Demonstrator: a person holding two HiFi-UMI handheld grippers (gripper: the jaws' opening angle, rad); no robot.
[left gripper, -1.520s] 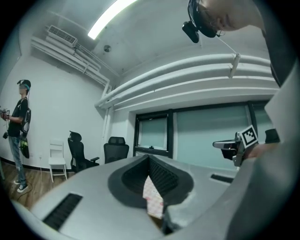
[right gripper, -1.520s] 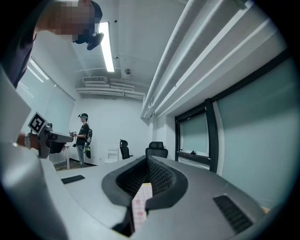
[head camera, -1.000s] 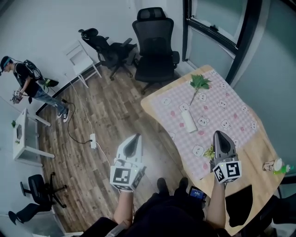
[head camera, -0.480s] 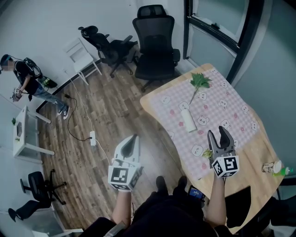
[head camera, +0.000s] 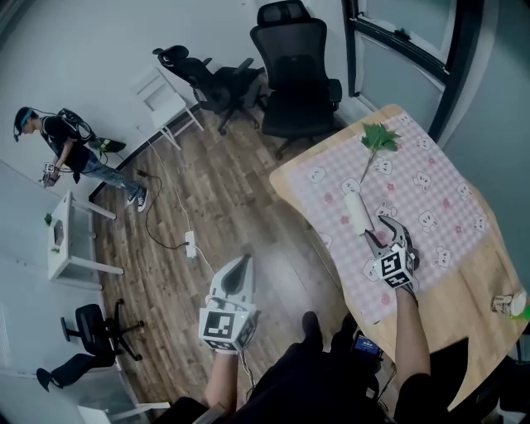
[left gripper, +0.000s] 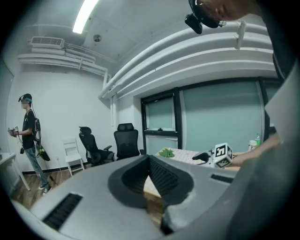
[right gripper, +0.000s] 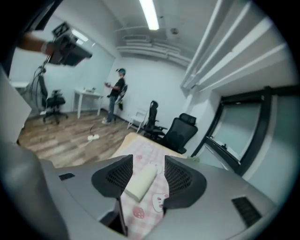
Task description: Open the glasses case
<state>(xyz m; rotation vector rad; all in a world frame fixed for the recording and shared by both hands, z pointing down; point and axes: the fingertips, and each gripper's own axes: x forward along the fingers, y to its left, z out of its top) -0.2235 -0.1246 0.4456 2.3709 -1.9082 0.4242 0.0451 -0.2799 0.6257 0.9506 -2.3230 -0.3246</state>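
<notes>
Glasses case (head camera: 356, 214): cream, oblong, shut; long axis runs away from me | my R gripper (head camera: 387, 233): jaws apart, case lined up between | L gripper (head camera: 240, 263): jaws together.

Cool, even light falls from a ceiling strip lamp (left gripper: 86, 14), which glares white in both gripper views. Shadows are faint. Strong fisheye bending curves straight lines, the corners go black, and the left gripper (left gripper: 149, 160) close to the lens blurs.
</notes>
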